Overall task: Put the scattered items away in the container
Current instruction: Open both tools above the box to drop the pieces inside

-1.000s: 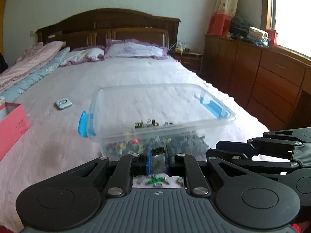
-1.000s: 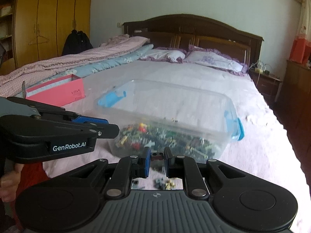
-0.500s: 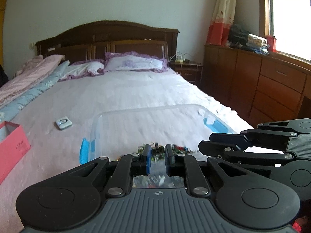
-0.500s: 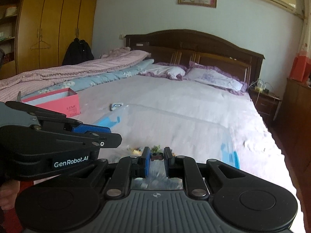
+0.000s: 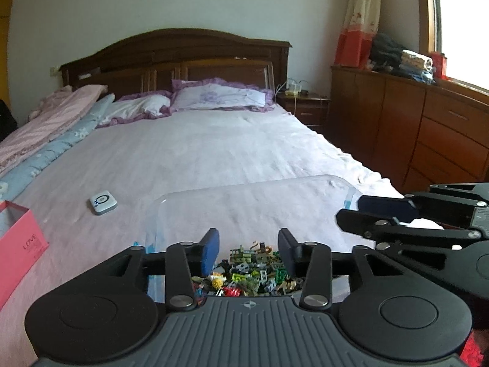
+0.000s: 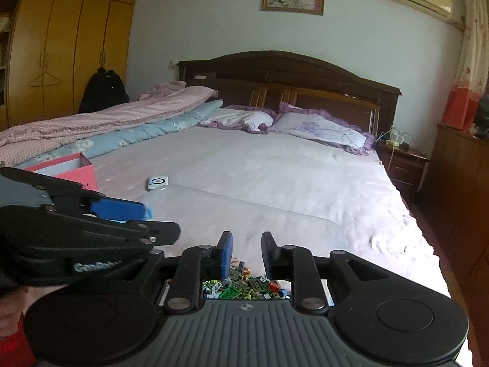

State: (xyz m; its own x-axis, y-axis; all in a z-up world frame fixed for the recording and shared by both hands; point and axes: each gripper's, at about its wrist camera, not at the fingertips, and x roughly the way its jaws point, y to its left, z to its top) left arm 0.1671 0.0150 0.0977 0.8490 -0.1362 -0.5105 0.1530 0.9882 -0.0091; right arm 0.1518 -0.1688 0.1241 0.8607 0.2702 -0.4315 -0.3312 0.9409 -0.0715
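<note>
A clear plastic container with blue side latches sits on the bed just below both grippers; its rim also shows in the right wrist view. A heap of small colourful toy bricks lies in it, seen again as bricks under the right jaws. My left gripper hovers over the heap, its jaws opening with nothing between them. My right gripper hangs beside it, its jaws also opening a little and empty. Each gripper shows in the other's view: right gripper, left gripper.
A pink box stands at the bed's left edge and a small white device lies on the sheet beyond the container. Pillows and folded quilts lie at the bed's head and left side. A wooden dresser lines the right wall.
Both grippers rose and moved forward over the container, so only its far rim shows. Both pairs of jaws went from pinched shut to apart, the left wider than the right.
</note>
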